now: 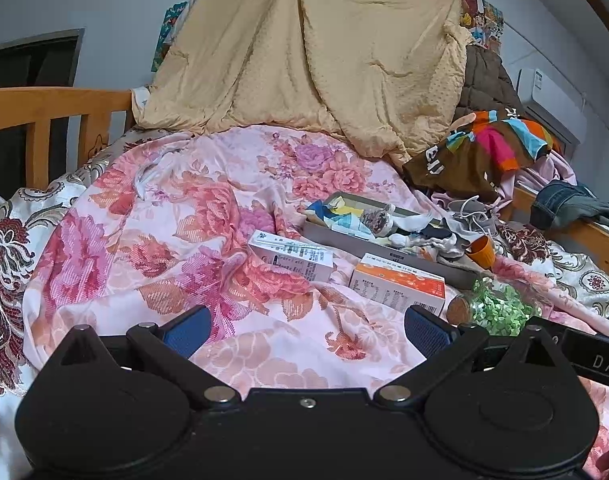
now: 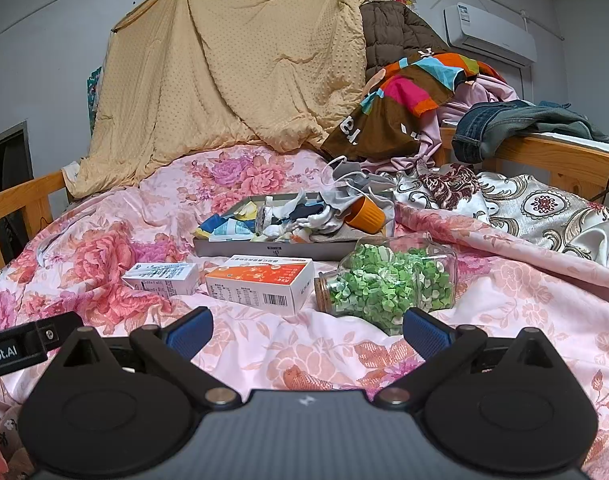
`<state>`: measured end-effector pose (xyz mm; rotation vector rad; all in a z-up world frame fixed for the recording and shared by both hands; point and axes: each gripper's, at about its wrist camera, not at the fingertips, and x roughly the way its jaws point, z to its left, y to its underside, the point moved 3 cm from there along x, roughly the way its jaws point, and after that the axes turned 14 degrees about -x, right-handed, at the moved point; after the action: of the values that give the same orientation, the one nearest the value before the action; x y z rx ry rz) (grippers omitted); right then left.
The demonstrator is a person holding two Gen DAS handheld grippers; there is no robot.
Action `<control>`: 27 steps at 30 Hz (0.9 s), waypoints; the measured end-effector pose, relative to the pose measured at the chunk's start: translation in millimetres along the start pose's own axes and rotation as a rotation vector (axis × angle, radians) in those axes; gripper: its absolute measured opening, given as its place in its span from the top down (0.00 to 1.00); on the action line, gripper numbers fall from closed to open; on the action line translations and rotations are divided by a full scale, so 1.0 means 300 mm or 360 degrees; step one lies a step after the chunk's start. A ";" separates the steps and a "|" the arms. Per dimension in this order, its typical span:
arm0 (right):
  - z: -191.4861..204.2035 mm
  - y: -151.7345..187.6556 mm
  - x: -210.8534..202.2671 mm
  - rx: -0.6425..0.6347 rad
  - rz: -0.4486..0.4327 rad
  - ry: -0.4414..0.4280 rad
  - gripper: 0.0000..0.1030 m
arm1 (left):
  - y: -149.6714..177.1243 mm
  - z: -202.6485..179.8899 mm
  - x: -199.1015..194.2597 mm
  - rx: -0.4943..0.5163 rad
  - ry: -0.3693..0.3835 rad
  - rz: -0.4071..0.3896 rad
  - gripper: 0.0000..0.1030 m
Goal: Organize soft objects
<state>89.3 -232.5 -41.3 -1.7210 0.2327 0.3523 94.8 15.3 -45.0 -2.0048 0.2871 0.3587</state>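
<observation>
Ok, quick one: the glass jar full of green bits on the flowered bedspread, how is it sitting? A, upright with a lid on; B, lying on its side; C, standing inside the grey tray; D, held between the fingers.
B: the clear glass jar of green pieces lies on its side on the pink flowered bedspread, cork end towards the orange-and-white carton, outside the shallow grey tray.

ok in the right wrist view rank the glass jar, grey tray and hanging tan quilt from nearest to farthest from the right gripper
1. glass jar, lying on its side just ahead of the right gripper, slightly right
2. grey tray, behind the boxes, mid-bed
3. tan quilt, hanging at the back
</observation>
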 end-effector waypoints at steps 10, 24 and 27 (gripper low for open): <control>0.001 0.000 0.000 0.0000 0.0003 -0.0001 0.00 | 0.002 -0.001 0.000 0.0001 -0.0002 -0.0001 0.01; 0.003 0.000 -0.001 0.0000 0.0002 0.0001 0.00 | 0.007 0.007 0.004 0.0009 -0.0004 0.0002 0.01; 0.003 0.000 -0.001 0.0000 0.0002 0.0001 0.00 | 0.006 0.006 0.004 0.0010 -0.0003 0.0002 0.01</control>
<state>89.1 -231.7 -41.2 -1.7210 0.2345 0.3529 94.9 16.0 -47.6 -1.9980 0.2879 0.3599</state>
